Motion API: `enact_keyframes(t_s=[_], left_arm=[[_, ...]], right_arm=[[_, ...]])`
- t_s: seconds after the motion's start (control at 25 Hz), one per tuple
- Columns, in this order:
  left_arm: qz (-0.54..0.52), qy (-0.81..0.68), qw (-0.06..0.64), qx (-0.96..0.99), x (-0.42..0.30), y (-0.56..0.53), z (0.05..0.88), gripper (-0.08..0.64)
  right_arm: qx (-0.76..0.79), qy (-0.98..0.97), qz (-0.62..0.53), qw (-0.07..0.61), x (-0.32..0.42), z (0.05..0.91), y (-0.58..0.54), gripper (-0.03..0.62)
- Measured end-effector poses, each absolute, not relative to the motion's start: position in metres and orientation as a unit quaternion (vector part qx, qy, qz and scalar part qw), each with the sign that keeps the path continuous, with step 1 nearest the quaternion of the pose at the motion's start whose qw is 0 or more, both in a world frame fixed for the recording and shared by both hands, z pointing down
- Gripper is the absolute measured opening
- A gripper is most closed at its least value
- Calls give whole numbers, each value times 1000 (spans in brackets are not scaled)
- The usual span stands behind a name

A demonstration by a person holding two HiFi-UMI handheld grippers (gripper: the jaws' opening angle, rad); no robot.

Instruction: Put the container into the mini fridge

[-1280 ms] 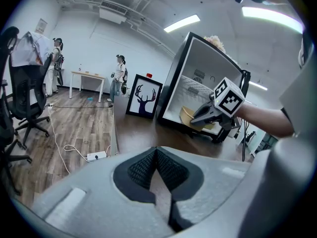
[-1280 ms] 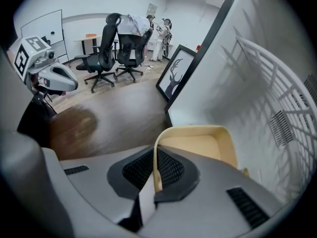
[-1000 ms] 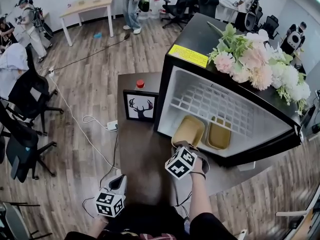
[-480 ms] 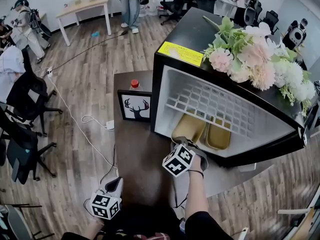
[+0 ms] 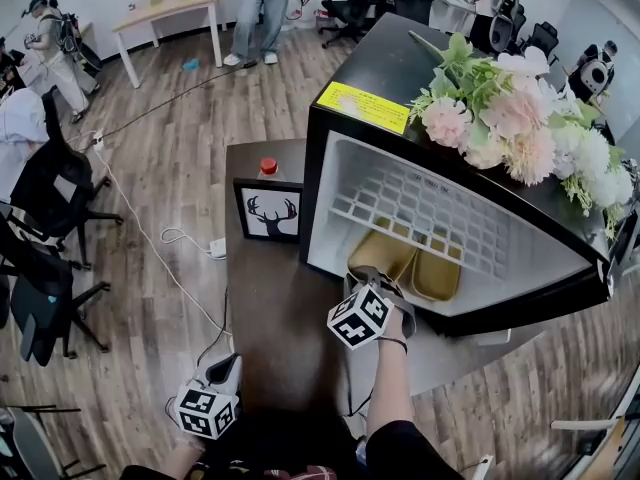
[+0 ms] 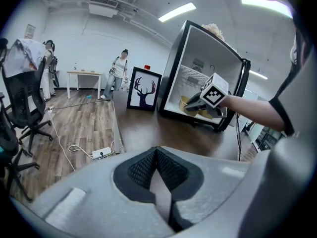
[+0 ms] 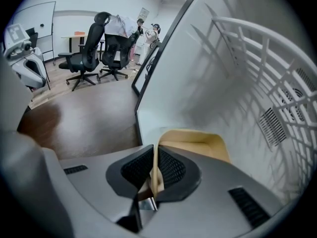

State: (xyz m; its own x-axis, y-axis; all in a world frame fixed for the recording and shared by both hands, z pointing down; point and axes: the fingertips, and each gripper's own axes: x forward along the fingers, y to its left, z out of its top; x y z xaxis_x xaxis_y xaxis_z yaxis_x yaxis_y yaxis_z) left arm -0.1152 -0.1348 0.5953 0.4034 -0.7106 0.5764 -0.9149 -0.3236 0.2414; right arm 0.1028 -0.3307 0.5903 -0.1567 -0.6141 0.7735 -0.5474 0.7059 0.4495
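One spare tub (image 5: pixel 438 274) beside right claw (image 7: pixel 154 155) shows overhead, not in right gripper view, where that claw clamps container (image 7: pixel 198 142) rim, just easing; left claw (image 6: pixel 157 155) together.

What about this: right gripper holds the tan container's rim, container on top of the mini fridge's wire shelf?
Wrong shelf position: head view shows the tan container under the wire shelf. The right gripper does hold its rim, jaws just opening slightly.

Left tool (image 5: pixel 226 366) held low, jaws together, empty; right arm (image 5: pixel 385 388) outstretched, right tool (image 5: pixel 366 276) angled down, jaws just easing open, still pinching container (image 7: pixel 198 142) rim
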Motion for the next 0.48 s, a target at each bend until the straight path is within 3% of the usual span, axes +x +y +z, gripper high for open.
enact_keyframes(t_s=[0.08, 0.48], left_arm=[[183, -517, 277, 789, -117, -135, 596, 8], [183, -517, 276, 789, -117, -135, 596, 8]], right_arm=[[387, -762, -30, 518, 102, 589, -332, 51], [402, -787, -5, 469, 96, 578, -333, 269]])
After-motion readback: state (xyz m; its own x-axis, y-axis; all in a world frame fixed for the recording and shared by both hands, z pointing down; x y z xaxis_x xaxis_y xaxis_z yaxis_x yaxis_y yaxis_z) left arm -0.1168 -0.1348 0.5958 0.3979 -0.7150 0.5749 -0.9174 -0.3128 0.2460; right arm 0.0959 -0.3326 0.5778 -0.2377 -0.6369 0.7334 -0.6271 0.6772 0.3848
